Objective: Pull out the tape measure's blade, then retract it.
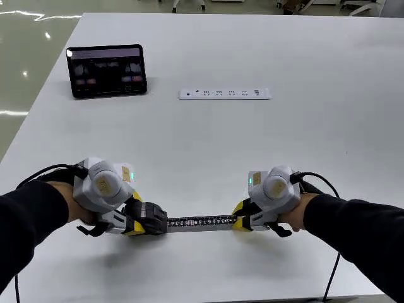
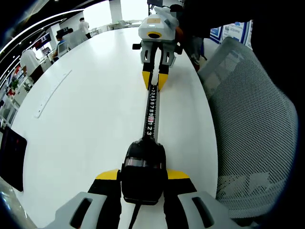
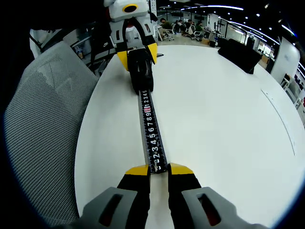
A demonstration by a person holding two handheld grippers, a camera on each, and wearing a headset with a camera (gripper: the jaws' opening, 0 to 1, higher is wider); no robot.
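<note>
The black tape measure case [image 1: 151,218] lies near the front edge of the white bench [image 1: 252,145], clamped between the yellow-tipped jaws of the left tool [image 2: 143,175]. Its numbered blade [image 3: 151,133] runs out flat along the bench to the right tool [image 1: 240,219], whose jaws are pinched together on the blade's end. The two tools face each other. A black tablet [image 1: 106,70] and a white power strip [image 1: 224,94] lie well apart on the far side.

tape measure [image 2: 144,169]: showing black
blade [image 3: 152,129]: showing black, white numerals
left gripper [image 2: 143,174]: showing grey, yellow tips
table [image 1: 252,139]: showing white
</note>
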